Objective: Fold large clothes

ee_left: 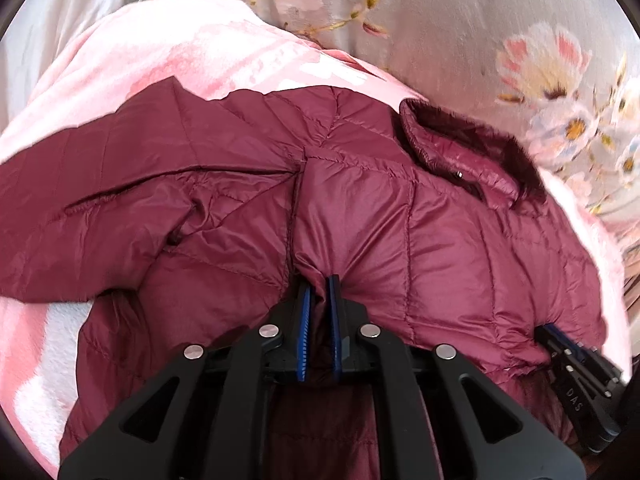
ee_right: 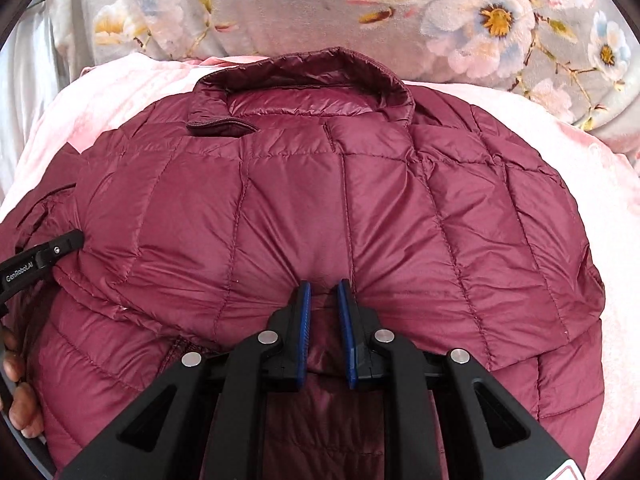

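A maroon quilted puffer jacket [ee_left: 360, 208] lies on a pink blanket [ee_left: 160, 48], collar [ee_left: 472, 152] at the far right in the left wrist view. My left gripper [ee_left: 319, 284] is shut on a pinched fold of the jacket's near edge. A sleeve [ee_left: 100, 184] spreads to the left. In the right wrist view the jacket [ee_right: 320, 200] fills the frame, collar [ee_right: 304, 76] at the top. My right gripper [ee_right: 323, 288] is shut on a bunched fold of its near edge. Each gripper shows in the other's view: the right one [ee_left: 560, 344], the left one [ee_right: 60, 248].
The pink blanket [ee_right: 600, 200] lies over a grey floral bedcover [ee_right: 280, 4], which also shows in the left wrist view [ee_left: 460, 20]. A hand [ee_right: 16, 380] shows at the left edge of the right wrist view.
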Motion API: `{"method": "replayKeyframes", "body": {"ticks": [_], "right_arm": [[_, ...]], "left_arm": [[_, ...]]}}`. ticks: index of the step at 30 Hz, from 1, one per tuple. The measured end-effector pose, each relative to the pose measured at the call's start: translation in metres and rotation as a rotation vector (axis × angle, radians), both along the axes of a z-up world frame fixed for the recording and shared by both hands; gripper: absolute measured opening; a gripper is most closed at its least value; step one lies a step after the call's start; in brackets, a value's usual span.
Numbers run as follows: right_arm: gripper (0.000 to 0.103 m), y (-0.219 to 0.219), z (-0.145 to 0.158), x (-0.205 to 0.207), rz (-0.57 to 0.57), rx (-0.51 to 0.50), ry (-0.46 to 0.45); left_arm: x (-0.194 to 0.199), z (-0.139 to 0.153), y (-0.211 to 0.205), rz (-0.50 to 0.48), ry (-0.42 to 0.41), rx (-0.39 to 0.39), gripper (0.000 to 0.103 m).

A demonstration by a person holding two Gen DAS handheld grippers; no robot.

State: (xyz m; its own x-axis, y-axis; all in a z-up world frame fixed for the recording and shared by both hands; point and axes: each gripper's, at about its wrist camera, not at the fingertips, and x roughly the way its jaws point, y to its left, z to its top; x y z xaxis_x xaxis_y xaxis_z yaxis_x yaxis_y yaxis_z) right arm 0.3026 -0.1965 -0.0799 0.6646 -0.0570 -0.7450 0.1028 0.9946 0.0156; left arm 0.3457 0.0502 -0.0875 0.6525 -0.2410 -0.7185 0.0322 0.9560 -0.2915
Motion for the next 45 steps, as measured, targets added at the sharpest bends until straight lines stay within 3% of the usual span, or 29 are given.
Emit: {"method": "replayKeyframes", "body": {"ticks": [3, 7, 10, 14, 18, 22, 23, 24, 25, 26, 28, 31, 36, 39, 42, 44, 45], "right_arm": [[0.017, -0.012, 0.011, -0.024, -0.026, 0.077, -0.03], [0.023, -0.019, 0.024, -0.064, -0.027, 0.061, -0.04], [0.024, -0.021, 0.025, -0.083, -0.02, 0.081, -0.032], [0.024, -0.021, 0.021, -0.107, -0.027, 0.151, -0.031], [0.034, -0.019, 0.017, -0.127, -0.042, 0.193, -0.028], [0.034, -0.021, 0.009, -0.14, -0.066, 0.204, -0.013], [0.034, -0.021, 0.007, -0.141, -0.071, 0.199, -0.01], [0.035, -0.021, 0.004, -0.142, -0.074, 0.195, -0.005], [0.035, -0.022, 0.002, -0.143, -0.074, 0.197, -0.003], [0.035, -0.022, 0.0, -0.143, -0.075, 0.199, -0.001], [0.036, -0.022, -0.003, -0.144, -0.072, 0.198, -0.005], [0.042, -0.019, -0.005, -0.145, -0.056, 0.188, -0.014], [0.049, -0.016, -0.009, -0.147, -0.039, 0.175, -0.031], [0.05, -0.017, -0.008, -0.148, -0.037, 0.187, -0.036], [0.05, -0.022, -0.006, -0.15, -0.048, 0.216, -0.041], [0.05, -0.029, -0.004, -0.153, -0.06, 0.237, -0.038], [0.05, -0.034, -0.002, -0.154, -0.069, 0.242, -0.034]], "left_arm": [[-0.015, 0.005, 0.018, 0.014, 0.012, -0.072, 0.018], [-0.068, 0.026, 0.071, 0.1, -0.037, -0.178, 0.069], [-0.093, 0.037, 0.131, 0.221, -0.058, -0.213, 0.076], [-0.1, 0.033, 0.228, 0.471, 0.009, -0.188, 0.079], [-0.111, 0.022, 0.326, 0.734, 0.061, -0.249, 0.078], [-0.117, 0.014, 0.368, 0.863, 0.073, -0.303, 0.076], [-0.116, 0.012, 0.371, 0.865, 0.073, -0.322, 0.073], [-0.113, 0.011, 0.372, 0.86, 0.072, -0.344, 0.06], [-0.107, 0.009, 0.369, 0.836, 0.075, -0.363, 0.044], [-0.102, 0.009, 0.366, 0.818, 0.078, -0.359, 0.035], [-0.087, 0.018, 0.352, 0.777, 0.075, -0.307, 0.009], [-0.072, 0.048, 0.315, 0.689, 0.011, -0.206, 0.003], [-0.043, 0.132, 0.207, 0.405, -0.164, -0.118, 0.001], [-0.028, 0.178, 0.101, 0.139, -0.254, -0.102, 0.001], [-0.024, 0.19, 0.014, -0.06, -0.267, -0.121, 0.002], [-0.023, 0.179, -0.054, -0.199, -0.221, -0.137, 0.006], [-0.023, 0.17, -0.076, -0.241, -0.19, -0.141, 0.026]]}}
